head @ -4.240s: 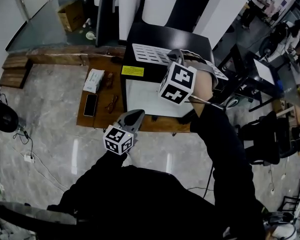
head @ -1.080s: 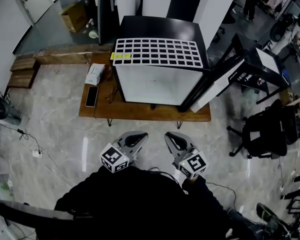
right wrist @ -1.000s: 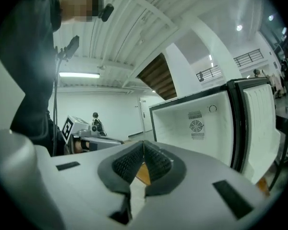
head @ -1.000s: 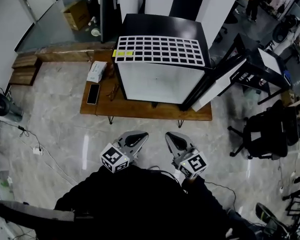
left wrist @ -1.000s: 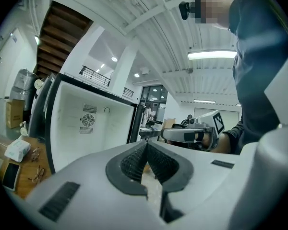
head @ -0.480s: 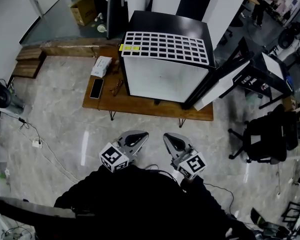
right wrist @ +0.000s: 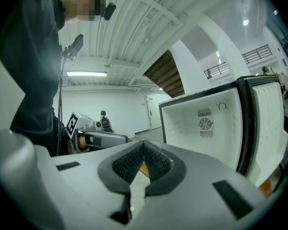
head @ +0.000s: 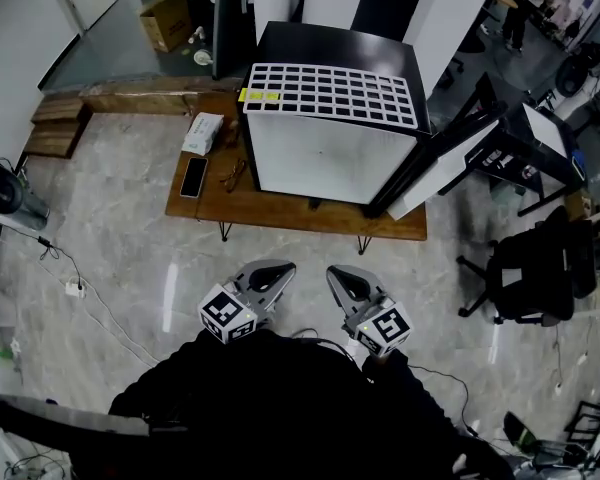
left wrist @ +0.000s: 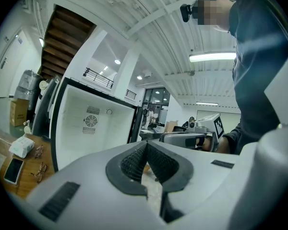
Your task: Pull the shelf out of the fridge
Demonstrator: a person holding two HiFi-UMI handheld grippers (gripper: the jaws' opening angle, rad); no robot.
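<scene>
The white grid shelf [head: 330, 93] lies flat on top of the black mini fridge [head: 325, 158], whose white inside faces me. Its door [head: 450, 163] stands swung open to the right. My left gripper [head: 278, 268] and right gripper [head: 338, 273] hang side by side close to my body, well short of the fridge, both shut with nothing between the pads. In the left gripper view the shut left gripper [left wrist: 146, 145] points at the bare fridge cavity [left wrist: 93, 128]. The right gripper view shows the right gripper [right wrist: 143, 145] shut, with the fridge cavity [right wrist: 206, 123] beyond it.
The fridge stands on a low wooden table [head: 280, 218] with a phone [head: 192, 177], a tissue pack [head: 202, 132] and glasses [head: 231, 174] at its left end. A black office chair [head: 535, 268] sits right of the door. A cable [head: 110, 328] runs over the marble floor.
Four seconds ago my right gripper was up at the fridge top with the shelf; now the shelf lies there alone and both grippers are back near my body. Over the last second they barely moved.
</scene>
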